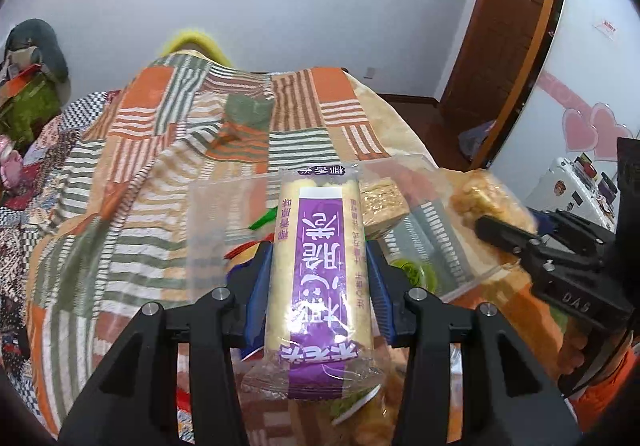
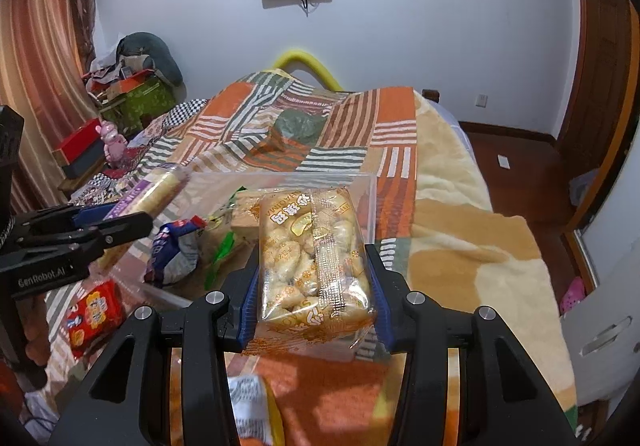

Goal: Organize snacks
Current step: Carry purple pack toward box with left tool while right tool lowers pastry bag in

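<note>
Left wrist view: left gripper (image 1: 320, 282) clamped on a purple-labelled wafer pack (image 1: 316, 278), blue pads pressing both long sides, pack held lengthwise above the near edge of a clear plastic bin (image 1: 216, 206). Bin sits on a striped patchwork blanket (image 1: 140, 150). Inside, a pale square cake (image 1: 382, 206) near the right wall; green and red wrappers glimpsed lower down, unclear which. Right gripper (image 1: 504, 230) at far right.

Right wrist view: right gripper (image 2: 314, 286) closed on a clear sachima pack (image 2: 312, 258), held over the bin's (image 2: 362, 202) near rim. In the bin: blue-and-white wrapper (image 2: 176, 250), green wrapper (image 2: 220, 250), square cake (image 2: 246, 218). Red snack packet (image 2: 94, 312) lies outside on the blanket. Left gripper (image 2: 132, 224) holds the wafer pack (image 2: 148, 194) at left.
</note>
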The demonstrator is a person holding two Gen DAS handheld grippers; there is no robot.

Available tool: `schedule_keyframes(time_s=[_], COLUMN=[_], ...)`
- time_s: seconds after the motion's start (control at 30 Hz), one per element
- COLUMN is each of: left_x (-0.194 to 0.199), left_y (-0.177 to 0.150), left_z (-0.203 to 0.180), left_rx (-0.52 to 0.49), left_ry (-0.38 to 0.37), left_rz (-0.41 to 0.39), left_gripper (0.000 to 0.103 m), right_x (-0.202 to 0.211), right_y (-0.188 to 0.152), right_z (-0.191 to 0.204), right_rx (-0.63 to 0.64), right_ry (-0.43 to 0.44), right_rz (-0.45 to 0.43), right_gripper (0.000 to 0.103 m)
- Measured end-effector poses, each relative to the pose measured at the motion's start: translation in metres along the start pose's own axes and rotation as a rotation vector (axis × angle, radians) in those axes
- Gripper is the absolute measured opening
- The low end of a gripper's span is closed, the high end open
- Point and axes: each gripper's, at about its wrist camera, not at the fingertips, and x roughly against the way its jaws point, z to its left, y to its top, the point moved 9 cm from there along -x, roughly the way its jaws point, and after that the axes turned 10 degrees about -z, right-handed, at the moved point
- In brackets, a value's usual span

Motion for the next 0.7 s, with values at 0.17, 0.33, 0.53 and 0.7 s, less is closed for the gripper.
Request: schedule_keyframes(time_s=[0.17, 0.33, 0.53, 0.7], left_x=[-0.021, -0.038, -0.043, -0.038], left_y=[-0.005, -0.010, -0.010, -0.010], left_z=[-0.009, -0.012, -0.006, -0.001], left_rx=[0.000, 0.007, 0.042, 0.024], left_ry=[-0.021, -0.028, -0.025, -0.001], left_rz=[0.024, 0.052, 0.064, 0.065], left_gripper=[0.045, 0.045, 0.045, 0.049], right_x=[-0.013, -0.016, -0.018, -0.012], right_y=[-0.008, -0.010, -0.013, -0.010], right_z=[-0.001, 0.001, 0.002, 0.002], right_rx=[0.002, 0.025, 0.031, 0.027], right_ry=[-0.002, -0.007, -0.001, 0.008], right_rz=[0.030, 0.034, 0.055, 0.053], right_gripper=[0.043, 0.043, 0.043, 0.044])
